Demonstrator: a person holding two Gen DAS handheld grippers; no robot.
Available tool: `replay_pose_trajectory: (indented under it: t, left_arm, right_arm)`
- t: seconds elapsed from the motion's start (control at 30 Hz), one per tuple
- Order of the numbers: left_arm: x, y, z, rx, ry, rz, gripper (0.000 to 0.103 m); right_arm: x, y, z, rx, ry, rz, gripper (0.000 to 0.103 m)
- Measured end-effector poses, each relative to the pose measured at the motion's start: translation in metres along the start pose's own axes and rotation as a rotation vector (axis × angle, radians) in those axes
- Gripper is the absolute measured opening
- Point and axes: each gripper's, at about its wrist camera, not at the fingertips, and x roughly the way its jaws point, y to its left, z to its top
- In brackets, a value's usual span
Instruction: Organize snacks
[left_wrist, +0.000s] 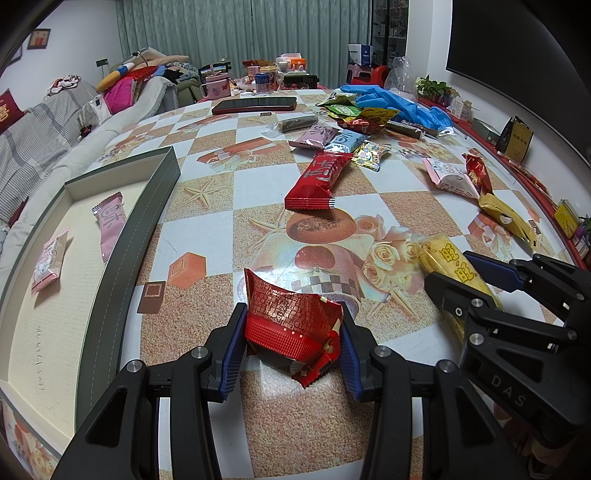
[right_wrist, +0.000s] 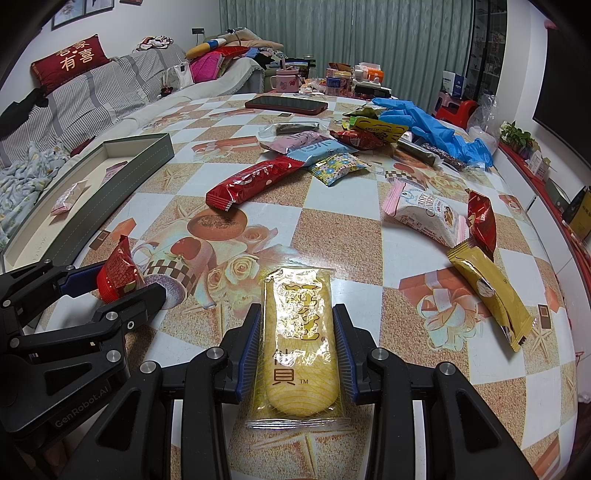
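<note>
Two handheld grippers work side by side over a checked, rose-printed tablecloth (right_wrist: 332, 229) strewn with packaged snacks. The left gripper (left_wrist: 293, 343) has its blue-padded fingers (left_wrist: 232, 354) pressed against both sides of a crumpled red snack packet (left_wrist: 291, 325), which sits low over the cloth; whether it has cleared the surface cannot be told. Just beside it, the right gripper (right_wrist: 297, 350) pinches a clear-wrapped yellow rice cracker (right_wrist: 297, 339) lengthwise between its pads, the wrapper's near end lying flat against the table.

The step in hand looks like a double pick-up, one item per gripper. The likely destination is the grey-walled box lid (left_wrist: 147, 221) at the table's left edge, where two pink packets (left_wrist: 109, 225) already lie. Many more wait farther back: a long red wafer bar (left_wrist: 317, 181), pink and blue sachets, a gold packet (right_wrist: 491, 295), and a heap near a blue glove (right_wrist: 428, 122) and a phone (left_wrist: 255, 104).

The next move appears to call for lifting both loads clear and carrying them leftward over the lid's wall, with the right hand's longer crossing kept clear of the left.
</note>
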Motion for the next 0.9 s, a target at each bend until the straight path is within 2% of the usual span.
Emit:
replay_pose_trajectory:
  t: [0.5,0.63,0.9]
  left_arm:
    - [-0.001,0.001,-0.003,-0.006,0.018,0.000,0.046]
    - [-0.008,0.001,-0.005,-0.008,0.035,0.005,0.044]
    - [-0.042,0.016,-0.001,-0.049,-0.019,-0.050,0.043]
  right_arm:
    - [-0.001,0.003,0.001,-0.004,0.015,-0.006,0.038]
    - [-0.012,0.007,0.001,-0.002,0.006,0.023,0.038]
    - [-0.030,0.010,0.007,0.061,-0.016,0.105,0.038]
